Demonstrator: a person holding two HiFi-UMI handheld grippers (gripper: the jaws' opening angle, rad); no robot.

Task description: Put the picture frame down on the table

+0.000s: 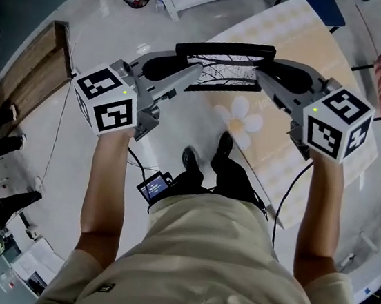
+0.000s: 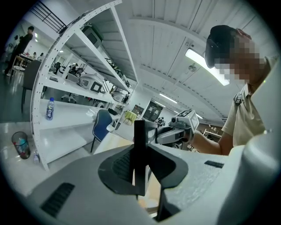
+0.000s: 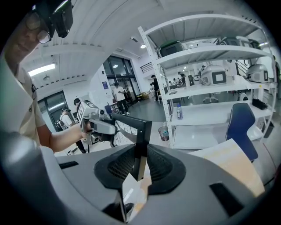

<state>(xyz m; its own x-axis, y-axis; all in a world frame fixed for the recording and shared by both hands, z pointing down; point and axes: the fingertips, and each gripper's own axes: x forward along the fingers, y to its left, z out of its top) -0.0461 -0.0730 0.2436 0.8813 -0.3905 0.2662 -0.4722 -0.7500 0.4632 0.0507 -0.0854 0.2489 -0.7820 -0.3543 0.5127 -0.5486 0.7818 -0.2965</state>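
Head view shows my left gripper point(image 1: 186, 72) and right gripper point(image 1: 263, 78) each clamped on a side edge of the thin black-rimmed picture frame point(image 1: 224, 67), held above the beige flower-patterned table point(image 1: 309, 45). I judge it stiff, light, perhaps glazed, so edge grips suit. Only the gripper views show its rim seated between the jaws.

Ends of the picture frame point(image 1: 224, 67) hiding, bench point(image 1: 310, 38) partly covered
The left hand-held gripper point(image 1: 193, 70) and right hand-held gripper point(image 1: 260, 74) are covering both frame ends. The frame and forearms point(image 1: 321, 214) are masking part of the bench. In the left gripper view the frame is showing edge-on only, and the label of the bottle point(image 2: 50, 108) on the shelf point(image 2: 70, 116) is appearing too small to read.
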